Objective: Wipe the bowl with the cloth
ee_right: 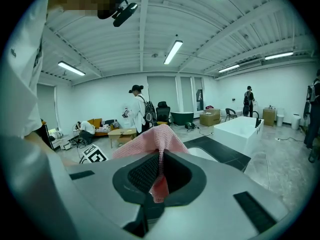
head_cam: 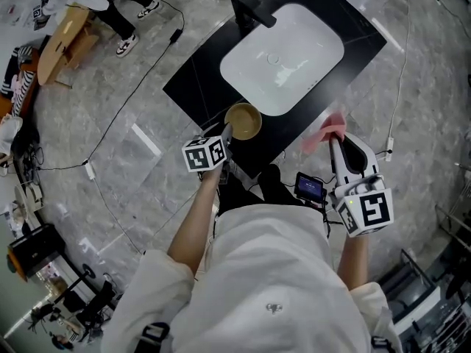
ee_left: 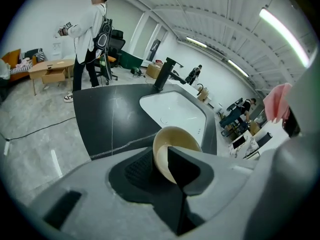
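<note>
Pre-wipe setup, both claws loaded, no contact btw cloth and bowl yet. The left claw (ee_left: 161, 156) is narrowed onto the bowl (ee_left: 181, 135): one jaw inside, one outside, the wall pinched at the near rim, so that reads as a firm hold. The bowl is tan and empty, and it sits at the near edge of the black tabletop (head_cam: 197, 81), just in front of the white sink (head_cam: 324, 34), with the faucet (head_cam: 246, 7) at the far end. I can't say for sure whether its base rests on the tabletop or hangs just above it.

The right claw (ee_right: 159, 170) is clamped on the pink cloth (ee_right: 150, 145), a fold bunched above the jaws and a tail hanging below them. In the head view the cloth is off to the right of the bowl, near the tabletop's edge and clearly apart from it.

Next move, my call: swing the right claw left and tip it down, so the loose bunch goes into the bowl's mouth, not the hard jaw tips. The left claw has to brace the rim while the cloth rubs round the inside. The risk is the bowl twisting in a one-point pinch.

Pose: the left forearm is stretched fwd, claw angled down at the bowl. The right forearm is out to the side, its claw pointing fwd and flatter.
</note>
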Motion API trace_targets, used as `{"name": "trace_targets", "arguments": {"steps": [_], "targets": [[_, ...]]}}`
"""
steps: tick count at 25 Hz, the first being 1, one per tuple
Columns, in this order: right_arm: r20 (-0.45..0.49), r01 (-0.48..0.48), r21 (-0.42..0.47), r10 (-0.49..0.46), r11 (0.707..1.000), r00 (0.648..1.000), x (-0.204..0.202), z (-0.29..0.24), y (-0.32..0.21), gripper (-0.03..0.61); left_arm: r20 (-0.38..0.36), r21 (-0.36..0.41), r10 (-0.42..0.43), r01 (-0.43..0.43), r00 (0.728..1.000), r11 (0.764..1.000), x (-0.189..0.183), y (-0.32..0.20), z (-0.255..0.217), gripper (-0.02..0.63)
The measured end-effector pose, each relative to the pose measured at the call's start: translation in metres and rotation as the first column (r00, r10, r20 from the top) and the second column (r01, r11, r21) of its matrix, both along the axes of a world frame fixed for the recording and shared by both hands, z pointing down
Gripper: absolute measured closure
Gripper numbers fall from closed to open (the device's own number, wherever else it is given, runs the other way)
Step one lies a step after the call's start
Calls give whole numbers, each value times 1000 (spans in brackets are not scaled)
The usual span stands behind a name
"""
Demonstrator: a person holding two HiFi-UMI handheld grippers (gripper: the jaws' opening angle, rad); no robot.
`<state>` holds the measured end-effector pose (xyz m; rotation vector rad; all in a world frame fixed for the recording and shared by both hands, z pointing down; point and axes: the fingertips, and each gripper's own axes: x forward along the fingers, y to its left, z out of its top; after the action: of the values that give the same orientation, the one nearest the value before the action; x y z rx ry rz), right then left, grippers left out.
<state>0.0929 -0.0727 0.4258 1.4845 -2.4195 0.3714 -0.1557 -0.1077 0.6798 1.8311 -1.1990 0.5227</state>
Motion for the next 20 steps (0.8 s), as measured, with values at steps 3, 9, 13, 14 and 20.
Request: {"name": "trace_targets", "arguments": {"steps": [3,9,13,14,20], "targets": [[-5,-11,-6,11,1000,1000,5,3,2,561,9,-20,-1,2,1000,1000,2,1,9,515],[-12,-42,-19,42,999,999,18,7,8,561,35,-34,8,-7,999,999,8,-3,21,551],[-11,-66,-22,66,998,998,24,10,8,561,58,-51,16,-13,998,999,9,-9,26,581],[-10,-70,-23,70,997,997,25,10,8,561,53,-54,18,-15,998,998,10,-11,25,583],[-5,-85,-16,85,996,996,27,7,6,561,49,-69,40,-37,998,997,17,-15,18,588]]}}
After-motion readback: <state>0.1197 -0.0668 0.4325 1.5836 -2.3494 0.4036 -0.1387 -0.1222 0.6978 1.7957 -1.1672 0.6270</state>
